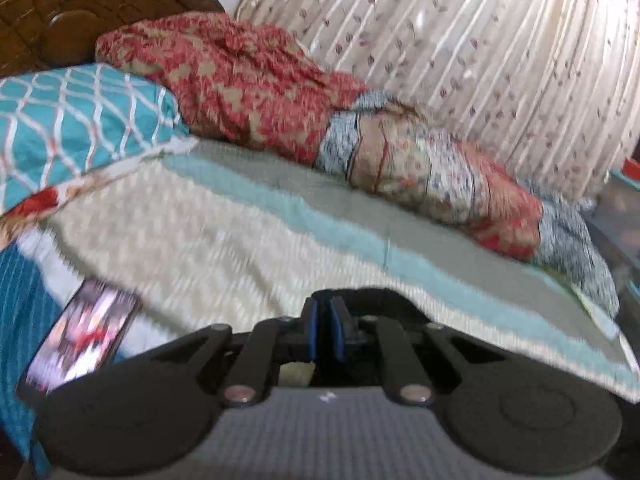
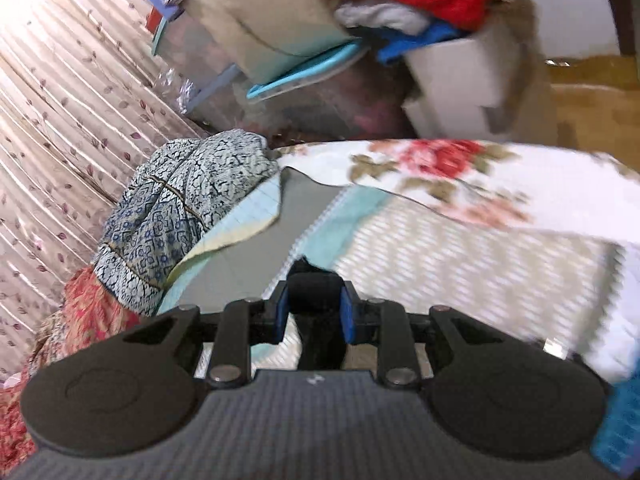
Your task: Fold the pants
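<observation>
Right gripper [image 2: 314,312] pinches dark black fabric [image 2: 314,292]; left gripper [image 1: 327,334] pressed together, empty. Recommend keeping the pinch firm, spreading toward bed's [image 2: 460,248] twelve o'clock.

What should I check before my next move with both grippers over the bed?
1. Right gripper grips the dark cloth: ok, cloth fills the gap between its pads.
2. Left gripper holds cloth: not ok, shut with nothing seen between its pads.
3. Dark cloth is the pants: cannot tell, only a small bunch shows.
4. Bare bedspread to lay cloth on: ok.
5. Phone out of the way: not ok, it lies at the bed's edge beside the left gripper.
6. Sharp view: not ok, both pictures are blurred.
</observation>
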Demonstrator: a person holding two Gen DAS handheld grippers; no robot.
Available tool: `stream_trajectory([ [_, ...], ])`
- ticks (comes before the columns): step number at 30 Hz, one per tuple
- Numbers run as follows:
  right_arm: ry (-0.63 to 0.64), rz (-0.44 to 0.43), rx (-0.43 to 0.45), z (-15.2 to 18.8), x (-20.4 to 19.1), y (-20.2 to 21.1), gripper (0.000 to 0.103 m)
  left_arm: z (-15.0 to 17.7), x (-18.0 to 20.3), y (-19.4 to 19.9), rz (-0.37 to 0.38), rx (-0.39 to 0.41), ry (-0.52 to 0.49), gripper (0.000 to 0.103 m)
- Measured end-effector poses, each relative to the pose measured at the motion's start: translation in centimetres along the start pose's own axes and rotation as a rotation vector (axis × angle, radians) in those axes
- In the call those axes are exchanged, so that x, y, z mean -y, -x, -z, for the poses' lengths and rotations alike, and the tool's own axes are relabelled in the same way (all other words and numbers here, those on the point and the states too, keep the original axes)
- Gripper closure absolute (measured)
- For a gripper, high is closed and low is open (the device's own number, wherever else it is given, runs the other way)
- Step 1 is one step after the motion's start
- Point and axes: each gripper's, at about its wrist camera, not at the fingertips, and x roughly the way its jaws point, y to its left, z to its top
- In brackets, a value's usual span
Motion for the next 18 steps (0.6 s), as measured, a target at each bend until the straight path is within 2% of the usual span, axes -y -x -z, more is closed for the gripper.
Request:
stream_trajectory([
  [3,-0.090,0.014,0.011,1.1,5.2,3.1,0.074,2.7,-1.1,1.3,-0.084,-0.025,-0.032,0.097],
  [6,-0.191,0.033,0.023,2.9,9.4,5.3,0.074,4.3,-3.3,1.7,-0.081,-0.103,0.032,0.097],
  [8,-0.206,0.038,0.015,3.7,10.3,5.9,0.074,4.5,-4.2,2.0,-0.101,-0.128,0.065,0.097],
  [10,-0.200,0.039,0.019,4.1,10.0,6.0,0.074,4.1,-4.8,1.7,-0.097,-0.156,0.117,0.091],
  [11,-0.205,0.040,0.020,4.1,9.7,5.8,0.073,3.7,-4.9,1.4,-0.078,-0.175,0.138,0.082],
  [12,-0.214,0.041,0.027,4.1,9.4,5.8,0.067,3.4,-4.7,1.2,-0.064,-0.184,0.152,0.073],
  [13,-0.210,0.067,0.058,4.0,8.8,5.9,0.061,3.1,-4.4,1.2,-0.047,-0.182,0.162,0.068],
  [15,-0.144,0.176,0.171,4.8,7.8,7.7,0.050,2.5,-3.5,1.0,-0.013,-0.172,0.169,0.052],
  [16,-0.091,0.250,0.245,5.4,7.0,8.9,0.050,2.3,-2.7,1.0,-0.014,-0.161,0.153,0.050],
  [17,-0.042,0.265,0.289,5.8,6.0,9.7,0.050,2.1,-1.4,1.3,-0.027,-0.138,0.101,0.048],
  [18,0.009,0.220,0.300,6.6,5.1,10.4,0.050,2.2,-0.2,1.6,-0.038,-0.118,0.037,0.043],
])
